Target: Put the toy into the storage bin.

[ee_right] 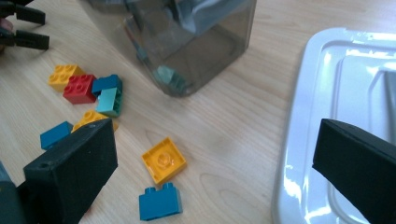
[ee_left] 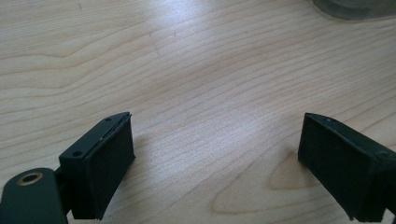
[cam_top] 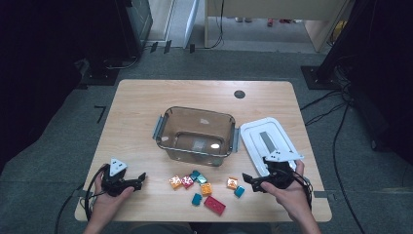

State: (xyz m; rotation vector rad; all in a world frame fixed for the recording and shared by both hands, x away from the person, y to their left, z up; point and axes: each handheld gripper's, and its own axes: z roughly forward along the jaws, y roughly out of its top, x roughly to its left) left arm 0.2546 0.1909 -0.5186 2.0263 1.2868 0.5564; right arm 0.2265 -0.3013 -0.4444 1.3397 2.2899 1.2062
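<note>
Left gripper: near-left part of table, held in a hand; jaws spread wide, nothing betw. them, only bare wood under them in left gripper view.
Right gripper: near-right, held in a hand, its back over the near edge of the lid; jaws spread wide, empty.
Bricks: loose group on table near the front edge, betw. the two grippers, in front of the box.
Yellow brick: flat on wood, betw. right gripper's jaws in right gripper view, not touched.
Blue brick: just beside yellow one, nearer to gripper.
Red brick: nearest to front edge.
Box: clear, brownish, open, at table centre.
Lid: white, flat on table, right of box.
Table: light wood.
</note>
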